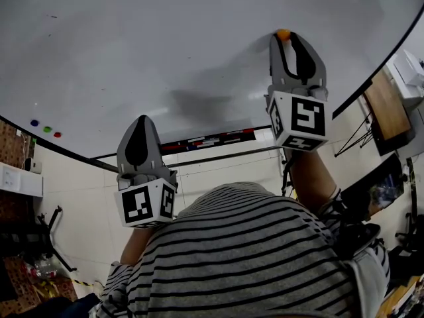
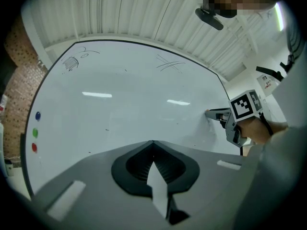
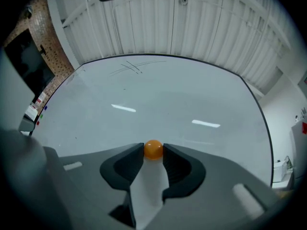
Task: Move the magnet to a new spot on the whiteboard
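Note:
A small orange magnet [image 3: 153, 149] sits between the tips of my right gripper [image 3: 153, 150], whose jaws are shut on its two sides. In the head view the same orange magnet [image 1: 283, 34] shows at the tip of the right gripper [image 1: 285, 40], against the whiteboard [image 1: 165, 58]. Whether the magnet touches the board I cannot tell. My left gripper [image 1: 140, 130] hangs lower left, off the board, jaws shut with nothing in them. The left gripper view shows the left gripper [image 2: 153, 144] pointing at the whiteboard [image 2: 124, 109] and the right gripper [image 2: 211, 113] at the board's right side.
Blue [image 1: 34, 122], green [image 1: 47, 129] and red [image 1: 57, 135] magnets sit near the board's left edge. Markers lie in the tray [image 1: 209, 140] along the board's bottom rim. Faint pen scribbles [image 3: 130, 68] mark the board's top. A wooden table [image 1: 387, 105] stands to the right.

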### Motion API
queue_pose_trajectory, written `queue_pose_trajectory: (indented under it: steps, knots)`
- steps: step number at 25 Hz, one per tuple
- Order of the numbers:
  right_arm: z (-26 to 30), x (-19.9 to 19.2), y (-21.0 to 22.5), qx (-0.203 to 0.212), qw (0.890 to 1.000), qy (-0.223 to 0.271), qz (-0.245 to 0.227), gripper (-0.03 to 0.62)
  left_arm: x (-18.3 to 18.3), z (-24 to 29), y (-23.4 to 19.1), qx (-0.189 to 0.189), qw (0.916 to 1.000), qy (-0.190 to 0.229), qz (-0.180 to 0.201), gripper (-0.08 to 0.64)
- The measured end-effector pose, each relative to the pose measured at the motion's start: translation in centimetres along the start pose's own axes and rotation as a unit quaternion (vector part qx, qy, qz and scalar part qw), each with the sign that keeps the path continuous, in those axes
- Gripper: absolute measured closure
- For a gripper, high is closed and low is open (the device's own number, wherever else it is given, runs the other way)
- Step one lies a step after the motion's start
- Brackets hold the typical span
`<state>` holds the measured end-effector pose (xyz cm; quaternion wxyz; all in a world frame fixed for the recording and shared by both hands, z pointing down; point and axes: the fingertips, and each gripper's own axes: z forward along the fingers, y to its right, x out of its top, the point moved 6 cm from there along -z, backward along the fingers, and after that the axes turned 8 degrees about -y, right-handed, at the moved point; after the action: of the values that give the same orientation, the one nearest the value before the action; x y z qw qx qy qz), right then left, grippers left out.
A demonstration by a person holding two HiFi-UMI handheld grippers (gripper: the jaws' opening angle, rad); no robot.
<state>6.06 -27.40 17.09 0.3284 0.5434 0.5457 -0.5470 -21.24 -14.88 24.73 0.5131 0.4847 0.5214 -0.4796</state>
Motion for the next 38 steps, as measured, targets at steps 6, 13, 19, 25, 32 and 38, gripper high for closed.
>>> queue_pose_trajectory:
  steps: [6, 13, 19, 25, 32, 38]
  knots:
    - [0.1, 0.1, 0.0, 0.011, 1.000, 0.017, 0.002, 0.479, 0.1, 0.2, 0.1, -0.004, 1.0000, -0.005, -0.001, 0.545]
    - [-2.7, 0.7, 0.8, 0.036, 0.999, 0.014, 0.037, 0.466, 0.7, 0.1, 0.7, -0.010, 0.9999, 0.001, 0.006, 0.545]
    - [-7.4, -2.4, -0.1, 0.065, 0.994, -0.025, 0.083, 0.592, 0.6, -0.4, 1.3, -0.011, 0.9999, 0.010, 0.004, 0.545]
    - [-10.0, -5.7, -2.0, 0.094, 0.988, -0.083, 0.092, 0.592, -0.9, -1.1, 2.3, -0.010, 0.9999, -0.012, -0.006, 0.545]
    - [-11.2, -6.5, -3.0, 0.100, 0.986, -0.097, 0.089, 0.592, -2.1, -1.5, 3.2, -0.021, 0.9994, -0.027, -0.008, 0.545]
    - [-11.0, -6.6, -3.7, 0.112, 0.985, -0.094, 0.093, 0.592, -2.3, -1.8, 2.9, -0.008, 0.9996, -0.026, -0.010, 0.545]
